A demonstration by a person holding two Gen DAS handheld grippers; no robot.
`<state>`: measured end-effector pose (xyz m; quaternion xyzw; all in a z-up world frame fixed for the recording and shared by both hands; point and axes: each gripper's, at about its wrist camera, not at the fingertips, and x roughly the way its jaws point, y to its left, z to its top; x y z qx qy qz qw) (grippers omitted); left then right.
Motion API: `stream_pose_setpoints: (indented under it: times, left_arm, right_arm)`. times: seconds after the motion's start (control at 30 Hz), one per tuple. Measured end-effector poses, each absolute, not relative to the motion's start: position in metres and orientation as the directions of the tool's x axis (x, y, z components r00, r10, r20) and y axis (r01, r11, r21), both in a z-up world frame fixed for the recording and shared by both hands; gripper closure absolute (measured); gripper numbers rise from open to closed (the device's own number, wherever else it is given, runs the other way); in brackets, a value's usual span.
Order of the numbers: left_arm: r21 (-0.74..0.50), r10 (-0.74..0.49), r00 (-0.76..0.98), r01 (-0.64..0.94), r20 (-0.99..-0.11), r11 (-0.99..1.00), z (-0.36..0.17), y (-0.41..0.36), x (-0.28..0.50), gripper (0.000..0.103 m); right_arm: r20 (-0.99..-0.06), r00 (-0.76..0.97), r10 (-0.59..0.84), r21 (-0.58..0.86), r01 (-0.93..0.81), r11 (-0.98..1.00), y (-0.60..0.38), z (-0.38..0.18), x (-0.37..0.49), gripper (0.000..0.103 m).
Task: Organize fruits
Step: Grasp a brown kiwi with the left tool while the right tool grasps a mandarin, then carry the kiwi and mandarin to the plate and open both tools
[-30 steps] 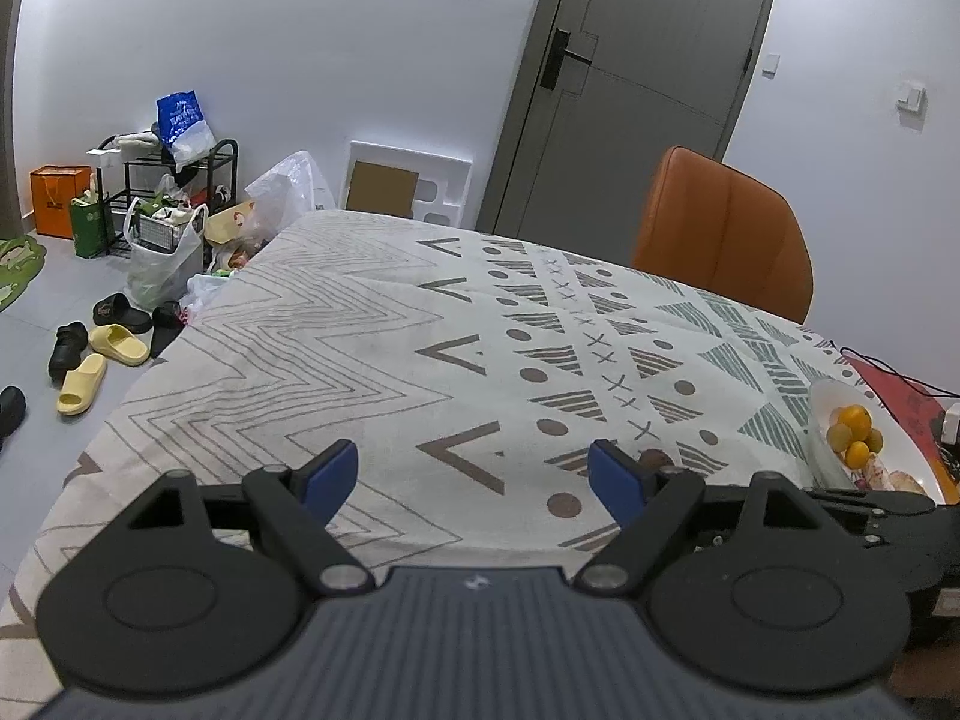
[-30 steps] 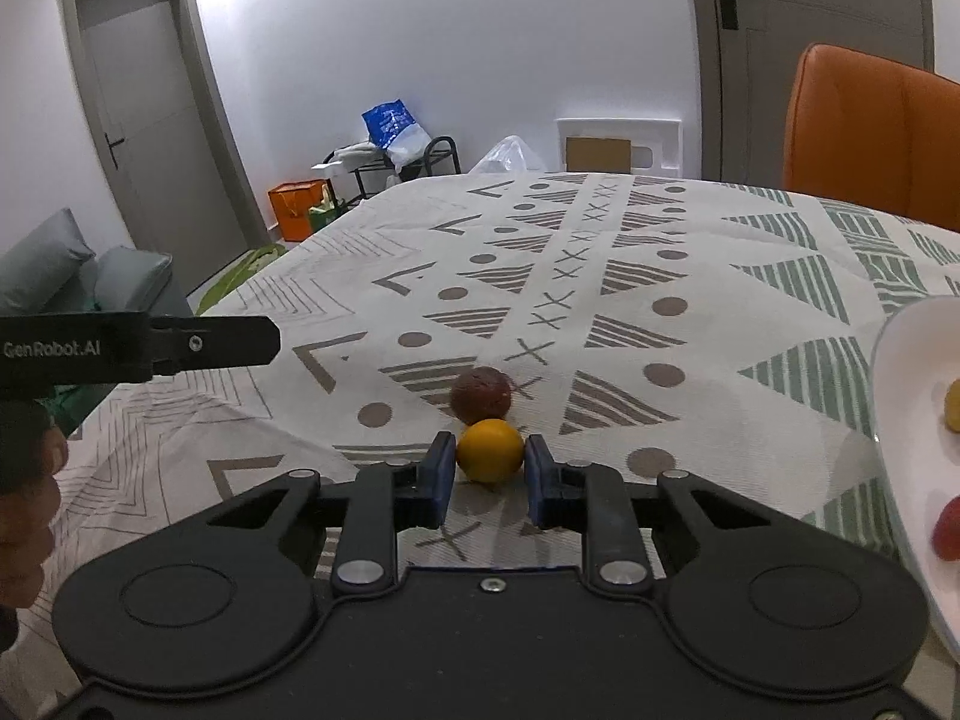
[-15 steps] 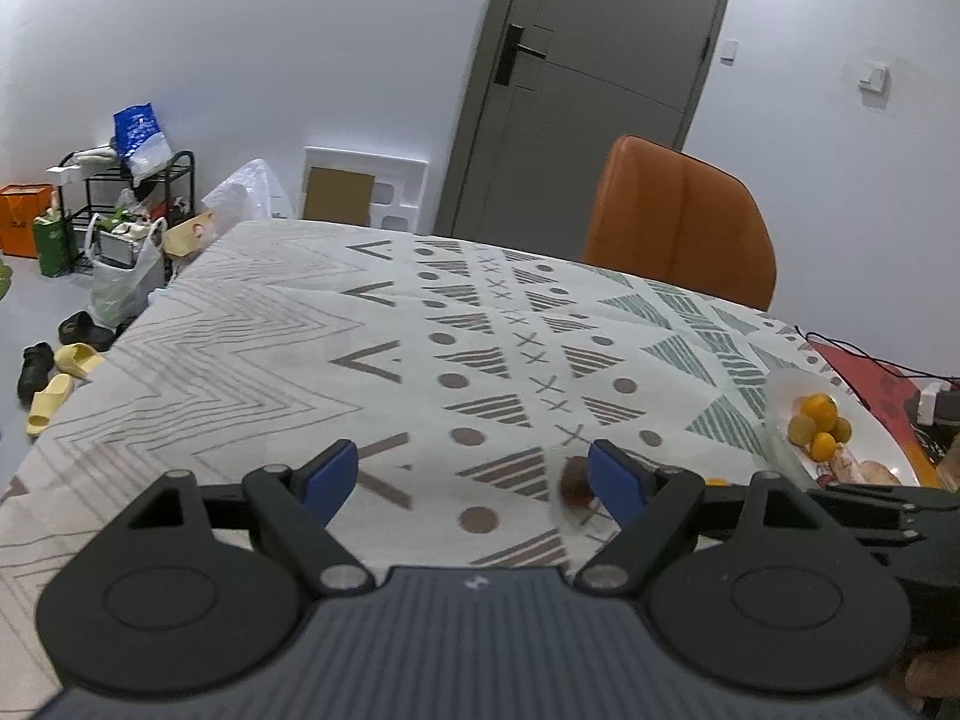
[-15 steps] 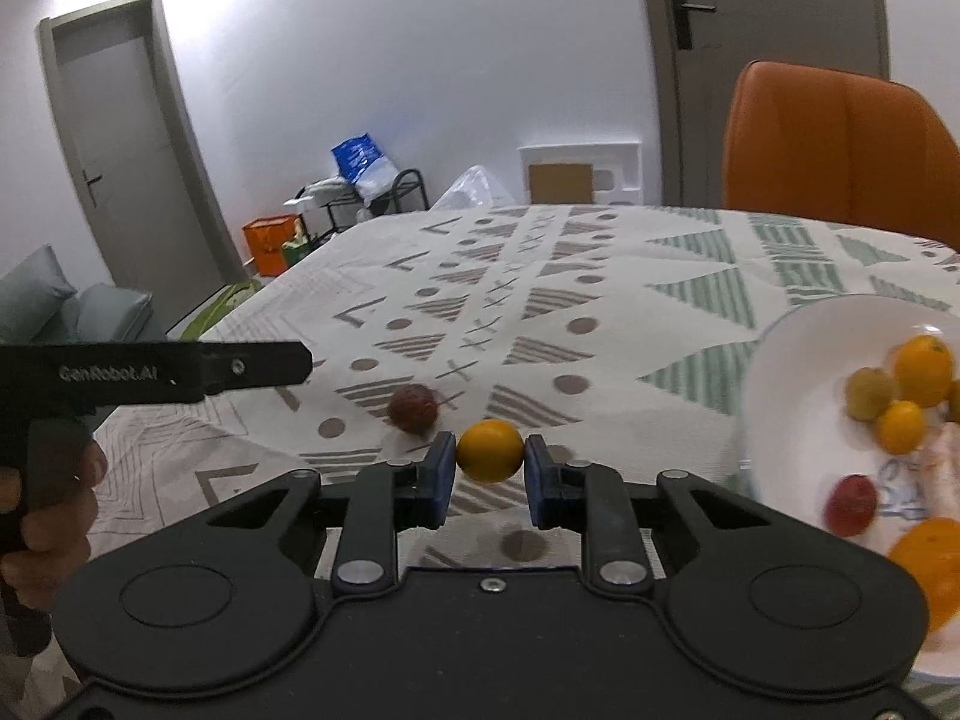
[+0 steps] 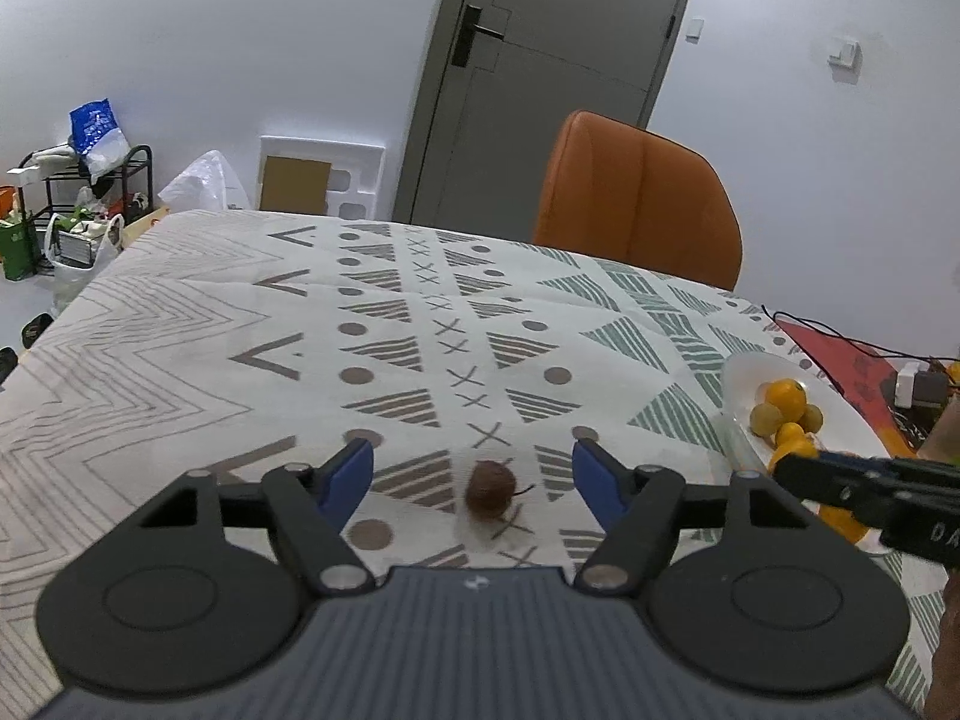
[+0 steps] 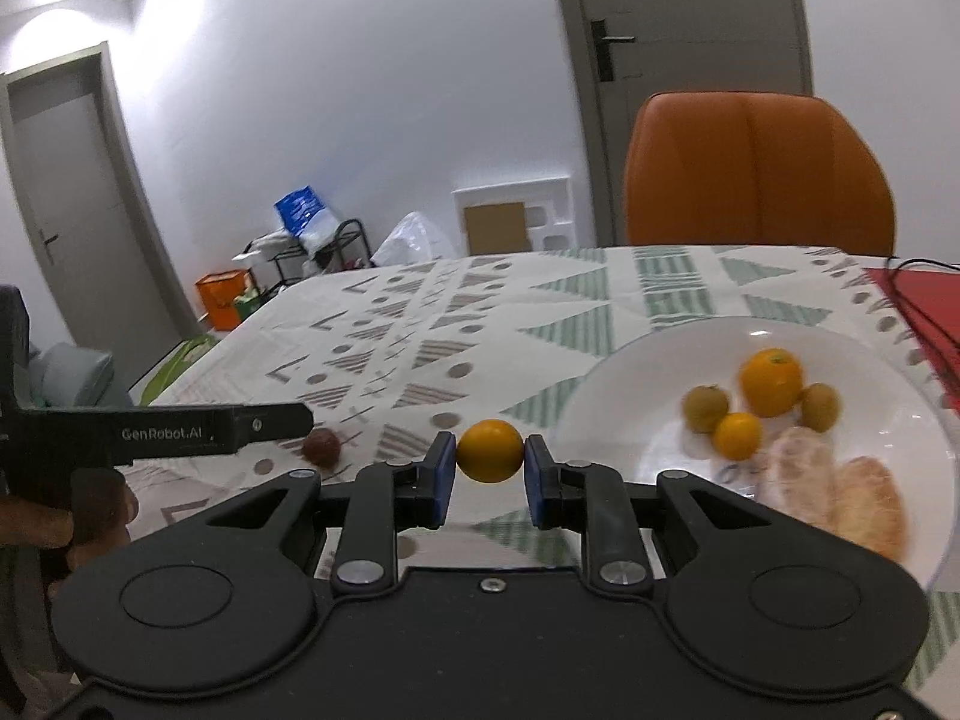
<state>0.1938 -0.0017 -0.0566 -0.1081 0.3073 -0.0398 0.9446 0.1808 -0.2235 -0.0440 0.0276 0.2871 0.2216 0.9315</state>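
A: The right gripper (image 6: 489,468) pinches a small orange (image 6: 489,450) between its blue pads, held in the air left of the plate (image 6: 624,396). The left gripper (image 5: 473,477) has its jaws spread wide, with nothing between the pads.

B: And what do they hang over?

A: A table under a cloth (image 5: 198,324) printed with grey chevrons, dots, crosses and green striped triangles. An orange chair (image 5: 636,204) stands at the far side, with a grey door (image 5: 540,78) behind it and white walls all round. On the floor to the left there is a black rack (image 5: 78,192) with bags, and a white foam tray (image 5: 321,177) leans on the wall. A red mat (image 6: 918,294) with a black cable lies at the right end of the table.

B: The fruit?

A: The held orange is round, smooth and bright yellow-orange. A brown fruit (image 5: 490,489) with a thin stem sits on the cloth, between the left gripper's open fingers in that view. The white plate holds one larger orange, one small orange, two greenish-yellow fruits and some pale, blurred pieces I cannot make out.
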Motion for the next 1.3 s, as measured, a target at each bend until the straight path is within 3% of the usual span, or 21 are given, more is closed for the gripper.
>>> stream_pose_setpoints:
  times: [0.47,0.5,0.57,0.67,1.03,1.17,1.3]
  left_arm:
    - [-0.183,-0.122,0.763,0.005,-0.634,0.983,-0.075,-0.023,0.21,0.053]
    - [-0.178,-0.118,0.762,0.004,-0.636,0.984,-0.076,-0.024,0.211,0.056]
    - [-0.169,-0.106,0.763,-0.004,-0.638,0.986,-0.079,-0.026,0.214,0.073]
    - [-0.161,-0.088,0.768,-0.02,-0.635,0.987,-0.08,-0.026,0.214,0.08]
    - [-0.163,-0.119,0.793,0.025,-0.598,0.986,-0.06,-0.04,0.205,0.081]
    - [-0.161,-0.136,0.798,0.05,-0.587,0.986,-0.053,-0.05,0.204,0.081]
    - [-0.162,-0.162,0.81,0.084,-0.563,0.983,-0.043,-0.063,0.201,0.081]
  right_arm:
    - [-0.512,0.785,0.348,0.177,-0.301,0.937,-0.271,-0.044,0.179,0.08]
    - [-0.511,0.787,0.345,0.179,-0.295,0.939,-0.274,-0.045,0.179,0.08]
    - [-0.51,0.791,0.338,0.182,-0.285,0.941,-0.28,-0.045,0.178,0.08]
    - [-0.508,0.798,0.326,0.18,-0.272,0.945,-0.287,-0.045,0.178,0.08]
    - [-0.499,0.813,0.3,0.165,-0.251,0.954,-0.296,-0.044,0.184,0.08]
    - [-0.496,0.816,0.297,0.169,-0.245,0.955,-0.299,-0.046,0.183,0.072]
    - [-0.498,0.813,0.301,0.185,-0.239,0.953,-0.307,-0.049,0.178,0.072]
